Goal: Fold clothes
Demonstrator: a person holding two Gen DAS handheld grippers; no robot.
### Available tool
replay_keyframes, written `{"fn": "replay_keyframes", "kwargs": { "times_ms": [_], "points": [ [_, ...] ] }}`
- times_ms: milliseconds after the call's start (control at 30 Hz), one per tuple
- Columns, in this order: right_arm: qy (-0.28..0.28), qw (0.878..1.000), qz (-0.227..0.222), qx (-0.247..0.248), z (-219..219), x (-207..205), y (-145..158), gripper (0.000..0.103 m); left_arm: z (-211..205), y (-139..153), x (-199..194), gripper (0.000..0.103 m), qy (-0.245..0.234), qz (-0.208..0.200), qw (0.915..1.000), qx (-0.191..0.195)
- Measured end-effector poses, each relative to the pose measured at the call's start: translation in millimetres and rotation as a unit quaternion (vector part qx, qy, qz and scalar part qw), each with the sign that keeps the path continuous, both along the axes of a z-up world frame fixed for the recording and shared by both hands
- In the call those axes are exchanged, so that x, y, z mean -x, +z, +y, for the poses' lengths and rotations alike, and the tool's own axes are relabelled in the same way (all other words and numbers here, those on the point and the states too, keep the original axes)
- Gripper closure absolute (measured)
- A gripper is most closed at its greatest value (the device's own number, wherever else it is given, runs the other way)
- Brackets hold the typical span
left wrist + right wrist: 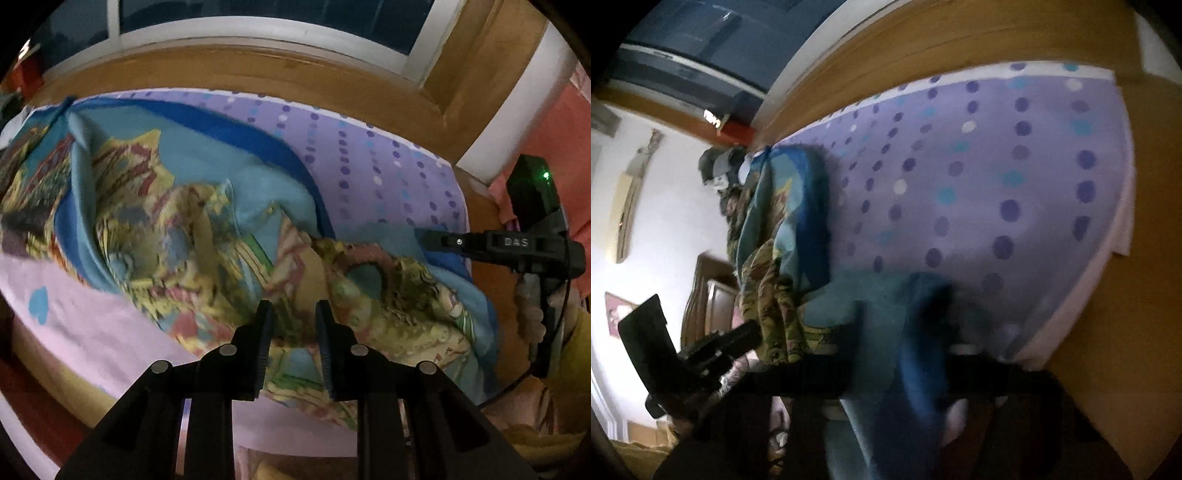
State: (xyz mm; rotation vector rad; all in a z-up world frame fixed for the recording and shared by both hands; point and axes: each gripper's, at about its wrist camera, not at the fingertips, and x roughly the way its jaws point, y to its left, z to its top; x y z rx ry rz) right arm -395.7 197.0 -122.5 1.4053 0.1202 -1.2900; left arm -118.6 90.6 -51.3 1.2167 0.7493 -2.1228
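**Helper:** The biggest thing in front of you is the bed point(373, 166). It has a purple sheet with dots on it.

**Operator:** Where is the thing I have to fold?

**Helper:** The cloth point(166, 192) lies on the bed. It is blue, with yellow and red pictures on it. It is all crumpled and bunched up, not flat. It covers the near side of the bed from end to end. The far side of the bed is bare purple sheet. One dark blue edge of the cloth runs along where the bare sheet starts.

**Operator:** What is past the bed?

**Helper:** A wood board point(221, 70) runs along the far side of the bed. A window point(258, 22) sits above the board, and it is dark outside.

**Operator:** What is my right gripper doing?

**Helper:** Your right gripper point(897, 325) is at one end of the bed, down by the blue edge of the cloth. Its picture is blurry. Blue cloth goes up right between its fingers point(855, 332), and they are squeezed tight on it. So you are pinching the cloth there.

**Operator:** And my left one?

**Helper:** Your left gripper point(293, 317) is over the near side of the bed, above the crumpled part with the pictures. There is a small gap between its fingers point(263, 332), and cloth fills that gap. I cannot tell if the fingers press on the cloth or only sit around it.
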Motion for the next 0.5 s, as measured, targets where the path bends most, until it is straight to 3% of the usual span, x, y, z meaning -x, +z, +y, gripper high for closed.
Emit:
{"fn": "replay_keyframes", "kwargs": {
  "times_ms": [133, 233, 367, 400, 500],
  "points": [
    [-0.033, 0.992, 0.083, 0.089, 25, 6, 53, 0.102, 11, 2, 4, 0.08, 0.016, -0.004, 0.9999, 0.005],
    [-0.07, 0.97, 0.166, 0.165, 61, 8, 110, 0.102, 17, 2, 10, 0.08, 0.018, -0.008, 0.9998, 0.004],
    [-0.095, 0.936, 0.266, 0.208, 103, 7, 151, 0.102, 23, -1, 23, 0.08, 0.011, -0.017, 0.9998, 0.001],
    [-0.076, 0.942, 0.257, 0.204, 105, 9, 147, 0.102, 24, -3, 27, 0.08, 0.009, -0.019, 0.9998, 0.0],
    [-0.024, 0.975, 0.175, 0.138, 83, 18, 108, 0.101, 26, -5, 37, 0.08, 0.001, -0.024, 0.9997, -0.001]
  ]
}}
